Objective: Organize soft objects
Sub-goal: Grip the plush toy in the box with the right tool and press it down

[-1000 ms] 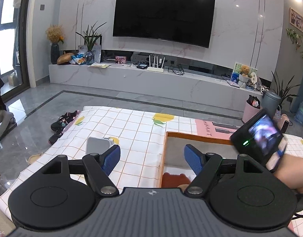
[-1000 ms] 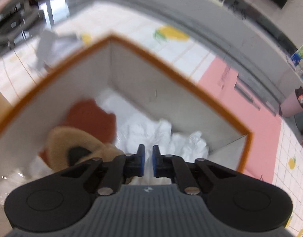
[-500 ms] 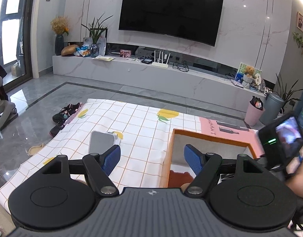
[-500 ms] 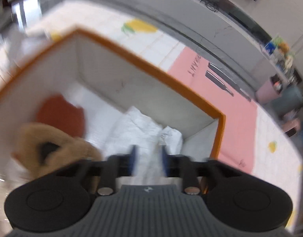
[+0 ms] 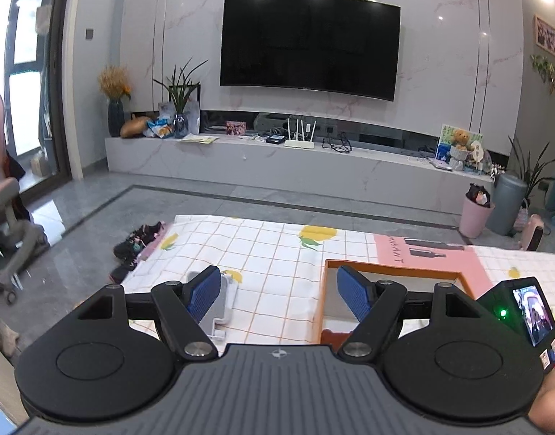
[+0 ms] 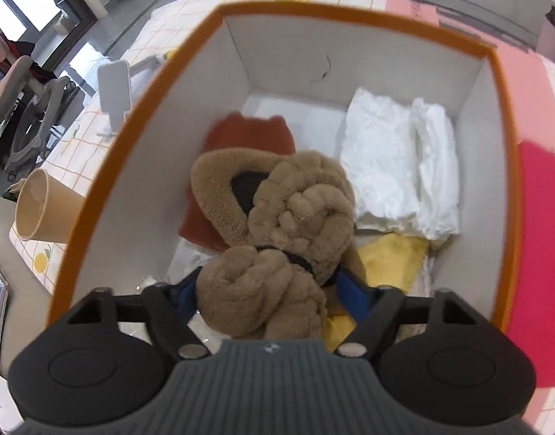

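Observation:
An orange-rimmed white box (image 6: 350, 9) stands on the checked cloth and holds several soft things. These are a brown fluffy bundle (image 6: 288, 214), a rust-red cloth (image 6: 248, 137), a white crumpled bundle (image 6: 397, 166) and a yellow cloth (image 6: 393, 257). My right gripper (image 6: 270, 286) points down into the box. Its jaws are opening, and the brown fluffy bundle lies between the blue pads (image 6: 353, 297). My left gripper (image 5: 277, 279) hovers open and empty over the cloth, left of the box (image 5: 393, 272).
A paper cup (image 6: 42, 206) lies on its side left of the box. A grey-white stand (image 5: 219, 304) sits on the cloth by my left finger. Shoes (image 5: 140, 243) lie on the floor beyond the cloth's left edge. A pink mat (image 5: 422, 253) lies behind the box.
My right gripper went from shut to wide apart, rolled and shifted across the box. The white bundle now lies at the box's right side; the brown bundle sits between the jaws.

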Tool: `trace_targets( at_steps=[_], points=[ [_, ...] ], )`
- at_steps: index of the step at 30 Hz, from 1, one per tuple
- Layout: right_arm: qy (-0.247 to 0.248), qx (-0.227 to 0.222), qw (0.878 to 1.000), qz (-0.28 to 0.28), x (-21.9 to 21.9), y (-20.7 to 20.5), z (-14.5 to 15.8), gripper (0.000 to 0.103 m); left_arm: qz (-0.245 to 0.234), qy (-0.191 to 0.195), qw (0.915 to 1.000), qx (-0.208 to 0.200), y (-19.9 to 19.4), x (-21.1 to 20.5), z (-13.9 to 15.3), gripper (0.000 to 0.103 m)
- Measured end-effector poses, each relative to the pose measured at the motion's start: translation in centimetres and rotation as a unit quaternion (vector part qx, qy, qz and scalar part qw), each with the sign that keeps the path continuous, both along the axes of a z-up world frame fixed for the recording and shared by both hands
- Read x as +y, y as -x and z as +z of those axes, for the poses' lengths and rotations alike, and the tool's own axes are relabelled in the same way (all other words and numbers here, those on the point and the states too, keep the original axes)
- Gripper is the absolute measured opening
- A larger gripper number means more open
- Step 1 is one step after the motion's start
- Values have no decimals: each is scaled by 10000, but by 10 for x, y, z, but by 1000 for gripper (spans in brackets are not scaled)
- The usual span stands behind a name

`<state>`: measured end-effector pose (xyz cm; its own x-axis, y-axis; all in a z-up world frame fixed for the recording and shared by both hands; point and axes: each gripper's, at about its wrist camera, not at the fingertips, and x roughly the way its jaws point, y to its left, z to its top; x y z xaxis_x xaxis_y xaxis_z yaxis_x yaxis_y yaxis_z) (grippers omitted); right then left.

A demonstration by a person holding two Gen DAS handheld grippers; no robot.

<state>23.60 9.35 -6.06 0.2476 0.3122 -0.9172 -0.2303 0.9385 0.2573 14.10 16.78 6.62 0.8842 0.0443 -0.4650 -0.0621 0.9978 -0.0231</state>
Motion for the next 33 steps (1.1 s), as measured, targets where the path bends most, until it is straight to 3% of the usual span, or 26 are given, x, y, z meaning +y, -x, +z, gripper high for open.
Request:
trace_targets(
  at_steps=[4, 10, 14, 19, 23, 27, 30, 33],
  points=[
    [3, -351, 9994, -51, -11, 3, 4, 53, -72, 23, 9999, 131, -7, 0, -5, 86],
    [-2, -685, 9970, -372, -24, -5, 22, 52, -157, 34, 9996, 253, -12, -1, -11, 86],
    [715, -1217, 9899, -119, -10, -2, 17, 51, -204, 1, 9993, 322, -13, -5, -16, 86],
    [902, -874, 9921, -30, 7, -1, -8, 50, -310, -8, 9982, 513, -16, -11, -25, 86],
    [1054, -831, 9909, 26, 13, -2, -9, 50, -405, 79, 9965, 733, -14, -16, -32, 86],
    [981, -1011, 9900, 71, 10, 7, -3, 61, -379, 9, 9957, 849, -7, -29, -37, 86],
    [910, -1385, 9861, 115, 8, 23, 12, 86, -352, 69, 9949, 941, -1, -34, -36, 85],
    [778, -1656, 9830, 140, 1, 42, 32, 86, -208, -34, 9960, 870, 10, -40, -25, 85]
  ],
)
